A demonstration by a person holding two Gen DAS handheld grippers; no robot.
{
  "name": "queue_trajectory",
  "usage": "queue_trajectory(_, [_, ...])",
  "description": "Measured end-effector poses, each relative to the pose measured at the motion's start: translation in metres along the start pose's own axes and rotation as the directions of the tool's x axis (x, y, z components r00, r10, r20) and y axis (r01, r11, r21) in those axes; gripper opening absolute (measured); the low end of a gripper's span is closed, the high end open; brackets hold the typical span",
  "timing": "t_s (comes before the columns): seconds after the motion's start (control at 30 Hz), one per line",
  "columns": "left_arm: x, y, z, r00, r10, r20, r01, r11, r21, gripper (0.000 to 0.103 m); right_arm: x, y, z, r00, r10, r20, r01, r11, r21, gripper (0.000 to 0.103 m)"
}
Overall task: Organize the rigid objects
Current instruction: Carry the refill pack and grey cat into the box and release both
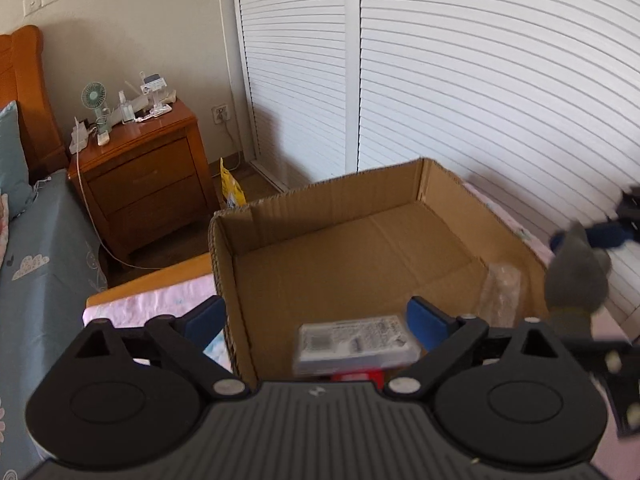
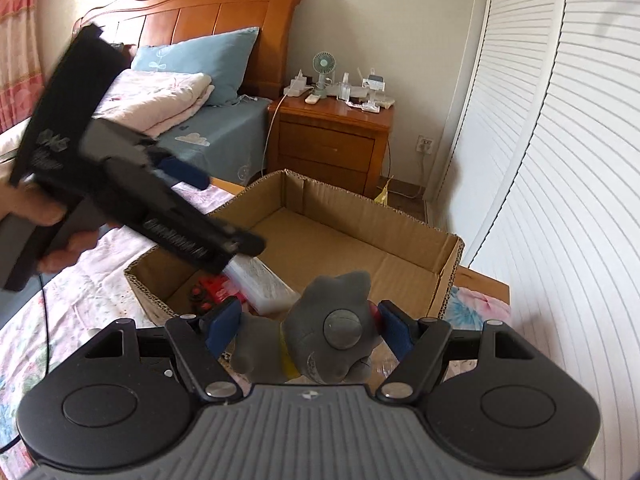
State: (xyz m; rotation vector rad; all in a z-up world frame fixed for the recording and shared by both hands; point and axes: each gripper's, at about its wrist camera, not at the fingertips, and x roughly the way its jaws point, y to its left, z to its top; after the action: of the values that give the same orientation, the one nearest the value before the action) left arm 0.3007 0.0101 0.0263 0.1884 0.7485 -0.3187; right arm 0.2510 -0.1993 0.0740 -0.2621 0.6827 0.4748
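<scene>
An open cardboard box [image 1: 320, 208] sits on the bed; it also shows in the right wrist view [image 2: 448, 268]. Inside lie a clear plastic case with a printed label [image 1: 356, 342], a red item [image 1: 358, 377] and a clear wrapper [image 1: 502, 292]. My left gripper [image 1: 316, 320] is open and empty above the box's near left corner. My right gripper [image 2: 308, 330] is shut on a grey toy figure with a yellow band [image 2: 336, 332], held over the box's near right side. The toy also shows in the left wrist view [image 1: 576, 276].
A wooden nightstand [image 1: 148, 176] with a small fan [image 1: 94, 98] and clutter stands beyond the box. White louvred wardrobe doors [image 1: 480, 80] fill the right. A yellow bag [image 1: 232, 190] lies on the floor. The bed has a floral sheet [image 2: 80, 280] and pillows [image 2: 196, 60].
</scene>
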Motion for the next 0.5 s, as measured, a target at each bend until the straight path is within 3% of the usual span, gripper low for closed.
queue_trajectory(0.27, [-0.035,0.006,-0.025,0.999,0.019,0.032,-0.019,1.0,0.014,0.101,0.02,-0.005,0.015,0.999,-0.026,-0.038,0.026,1.0,0.015,0.079])
queue_trajectory(0.5, [-0.065,0.011,-0.046,0.998,-0.021,0.055,0.022,1.0,-0.009,0.102,0.043,-0.014,0.044,0.995,-0.083,-0.051,0.084,0.996,0.018,0.079])
